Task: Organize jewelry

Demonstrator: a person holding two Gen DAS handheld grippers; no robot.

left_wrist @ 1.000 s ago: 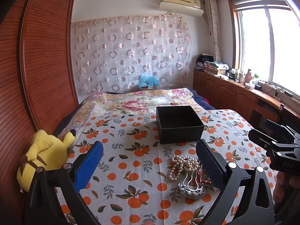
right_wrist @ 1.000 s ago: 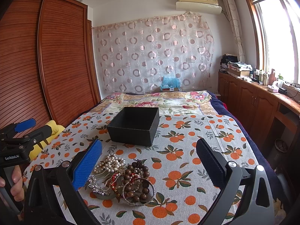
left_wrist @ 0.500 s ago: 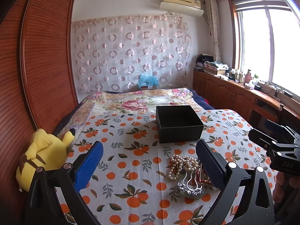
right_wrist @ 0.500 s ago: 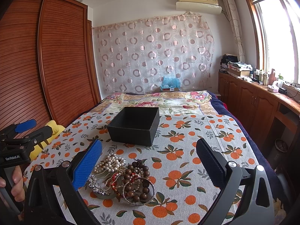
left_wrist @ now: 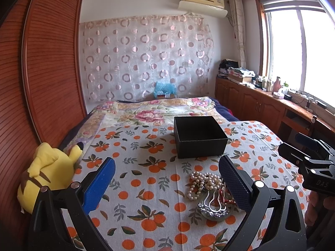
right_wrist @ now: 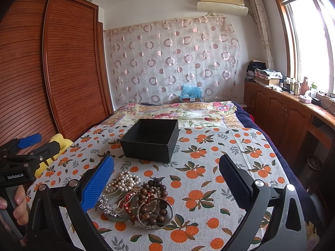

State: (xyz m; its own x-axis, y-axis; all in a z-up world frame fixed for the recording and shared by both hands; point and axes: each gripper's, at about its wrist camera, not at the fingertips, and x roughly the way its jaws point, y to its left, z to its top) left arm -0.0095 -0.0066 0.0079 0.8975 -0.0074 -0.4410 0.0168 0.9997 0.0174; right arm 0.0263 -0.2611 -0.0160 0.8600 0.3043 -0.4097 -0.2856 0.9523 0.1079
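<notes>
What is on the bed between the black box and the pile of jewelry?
Nothing but bare orange-print bedsheet lies between the black box and the jewelry pile; the right wrist view shows it best.

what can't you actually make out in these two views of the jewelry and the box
- Black box floor: its front wall hides it in both views, so whether anything lies inside is unclear.
- Jewelry pile, left wrist view: its right part sits behind the left gripper's dark finger.
- Same pile, right wrist view: the right gripper's blue finger covers its left edge.
- Tangled pieces: an exact count can't be made.
</notes>
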